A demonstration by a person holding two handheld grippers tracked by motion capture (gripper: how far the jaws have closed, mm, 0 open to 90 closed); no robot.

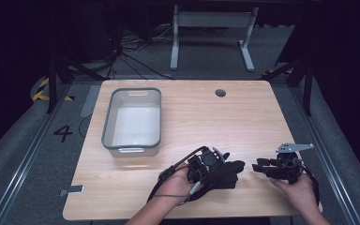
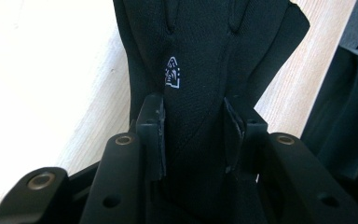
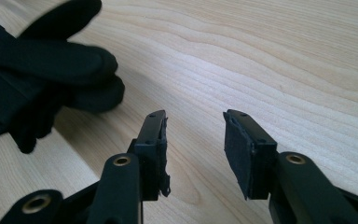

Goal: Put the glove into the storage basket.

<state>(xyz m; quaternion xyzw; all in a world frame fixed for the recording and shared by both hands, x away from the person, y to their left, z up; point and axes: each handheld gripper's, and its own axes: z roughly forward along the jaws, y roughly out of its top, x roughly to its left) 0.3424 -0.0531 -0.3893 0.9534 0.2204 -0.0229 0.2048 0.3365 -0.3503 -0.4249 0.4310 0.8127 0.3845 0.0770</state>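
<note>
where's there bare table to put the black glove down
Bare wood lies right of the grey bin, reaching to the round hole and the table's right edge. A smaller patch lies in front of the bin. It is crowded near the front, where the left gripper clamps the glove beside the open right gripper.

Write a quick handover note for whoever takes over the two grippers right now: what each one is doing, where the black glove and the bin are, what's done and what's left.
Left tongs: shut on the black glove near its cuff end, pads pressing both sides, glove fingers pointing away from the camera.
Right tongs: open, nothing between the pads, just above the table to the right of the glove's fingertips.
Grey bin: far left part of the table, nothing visible inside it.
Done: glove gripped by the left tongs near the table's front edge.
Left, as a guess: carry the glove to the bin and release it there; the right tongs are free to help.
</note>
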